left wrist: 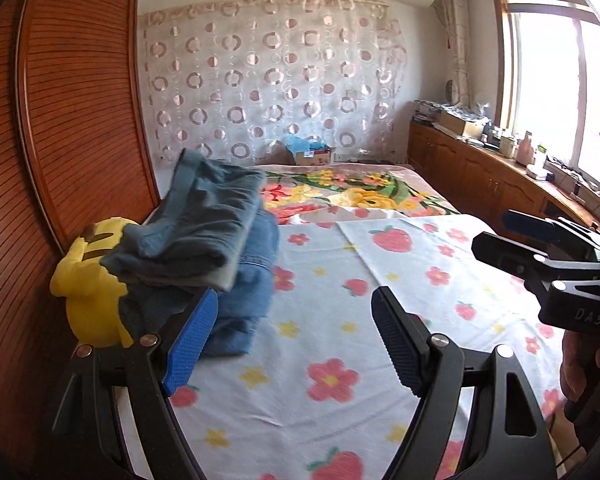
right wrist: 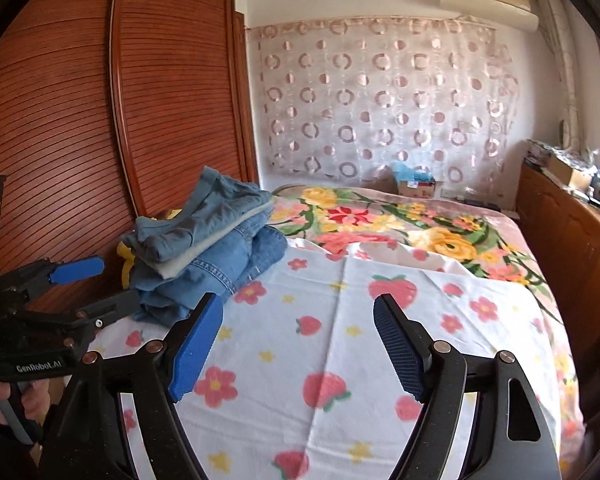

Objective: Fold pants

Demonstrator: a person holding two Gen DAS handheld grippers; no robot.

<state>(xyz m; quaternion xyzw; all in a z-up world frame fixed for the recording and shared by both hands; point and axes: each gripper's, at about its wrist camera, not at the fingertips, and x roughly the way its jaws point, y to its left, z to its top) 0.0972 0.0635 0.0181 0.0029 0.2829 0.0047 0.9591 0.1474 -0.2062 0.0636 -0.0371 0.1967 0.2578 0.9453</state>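
Bed sheet [right wrist: 340, 360] bare — folded pants [right wrist: 212, 248] stacked; both grippers empty.

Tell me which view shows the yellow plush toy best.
The left wrist view: the yellow plush toy shows its yellow body and dark stripes beside the stack of folded pants, between it and the wooden wardrobe. In the right wrist view only slivers of yellow peek out behind the stack.

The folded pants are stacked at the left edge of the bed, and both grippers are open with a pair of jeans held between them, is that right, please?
Not quite. The folded pants are stacked there, and the left gripper and right gripper are open, but both wrist views show nothing between the jaws, only the bed sheet beneath.
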